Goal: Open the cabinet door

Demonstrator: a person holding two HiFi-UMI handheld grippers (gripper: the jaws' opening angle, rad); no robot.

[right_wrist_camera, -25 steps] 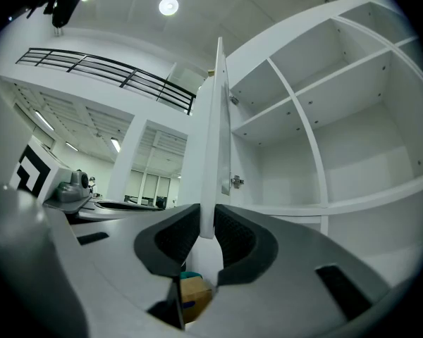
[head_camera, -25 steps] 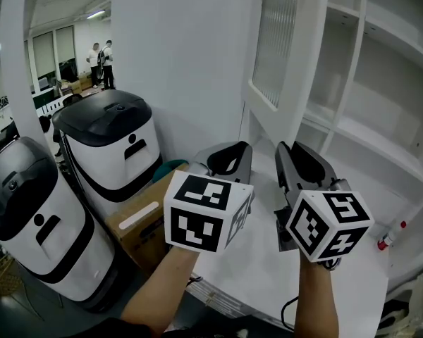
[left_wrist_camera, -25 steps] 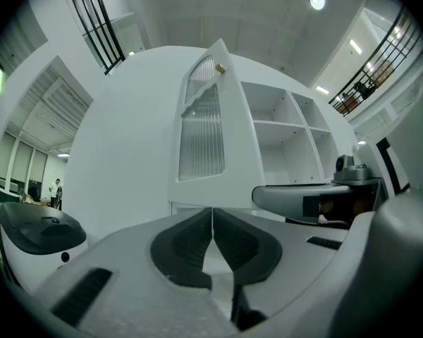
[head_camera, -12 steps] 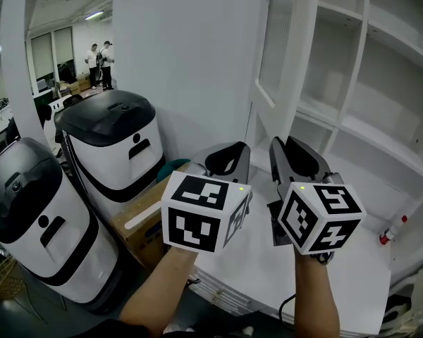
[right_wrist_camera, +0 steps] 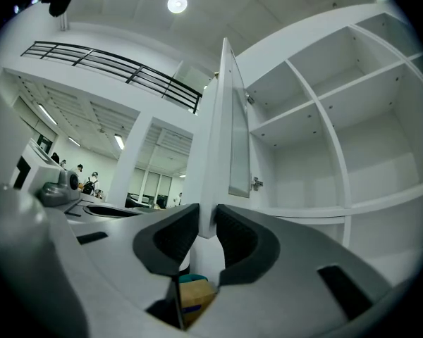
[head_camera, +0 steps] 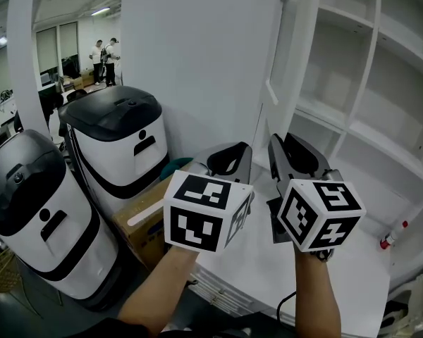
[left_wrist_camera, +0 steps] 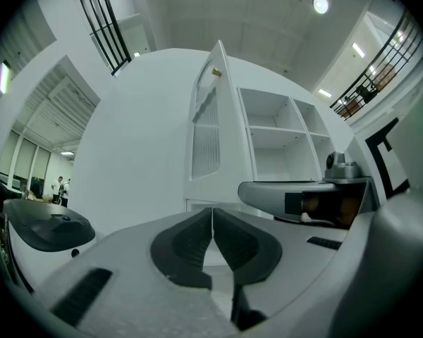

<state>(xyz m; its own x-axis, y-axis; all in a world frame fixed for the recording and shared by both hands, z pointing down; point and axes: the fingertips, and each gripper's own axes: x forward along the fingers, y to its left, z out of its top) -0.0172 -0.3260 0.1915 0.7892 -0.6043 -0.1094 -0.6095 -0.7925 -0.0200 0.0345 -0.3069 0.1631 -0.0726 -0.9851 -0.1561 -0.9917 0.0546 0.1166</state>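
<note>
The door (head_camera: pixel 298 58) is hanging open ahead of you, shelves (head_camera: pixel 370 143) are lying to its right, and at your left a box (head_camera: pixel 144 224) is sitting just right of two bins (head_camera: pixel 120 146).

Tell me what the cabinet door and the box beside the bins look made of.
Cabinet door: likely painted wood or board, with a smooth matte white frame. Its inset panel looks like ribbed translucent glass or plastic, judging by fine vertical lines. Box: brown cardboard, dull surface, pale strip across the top.
</note>
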